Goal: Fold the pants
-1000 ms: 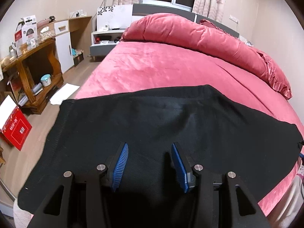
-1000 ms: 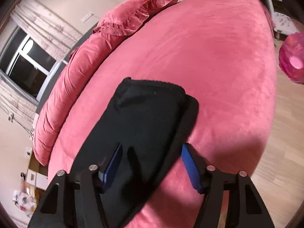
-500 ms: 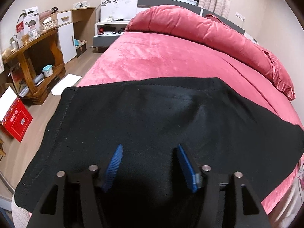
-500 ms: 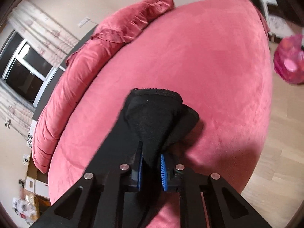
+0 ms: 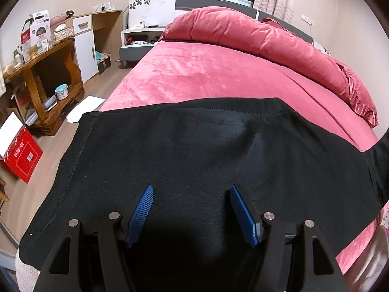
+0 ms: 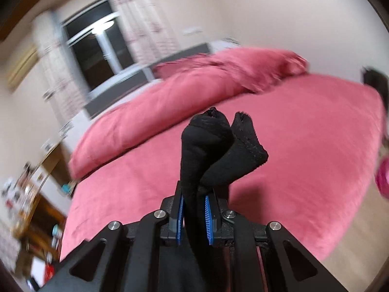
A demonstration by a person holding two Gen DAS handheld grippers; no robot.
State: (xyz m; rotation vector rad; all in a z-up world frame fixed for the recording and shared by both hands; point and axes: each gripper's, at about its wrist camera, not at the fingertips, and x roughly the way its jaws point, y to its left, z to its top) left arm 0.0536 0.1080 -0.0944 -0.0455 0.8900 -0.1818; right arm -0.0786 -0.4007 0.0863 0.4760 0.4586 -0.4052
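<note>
Pink bed carrying black pants
Left gripper hovers spread above the flat cloth; right gripper is clenched on a bunched pant end, lifted off the bed

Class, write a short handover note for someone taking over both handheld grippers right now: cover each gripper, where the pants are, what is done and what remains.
Left gripper: open, holding nothing, above the black pants.
Right gripper: jaws shut on a bunched end of the pants, which sticks up between them; this view is motion-blurred.
Pants: spread flat across the near end of the red bed, with their right end raised at the frame edge.
Done: one end gripped and lifted.
Left: probably carry that end across for the fold, lay it down, smooth, then finish folding.
</note>
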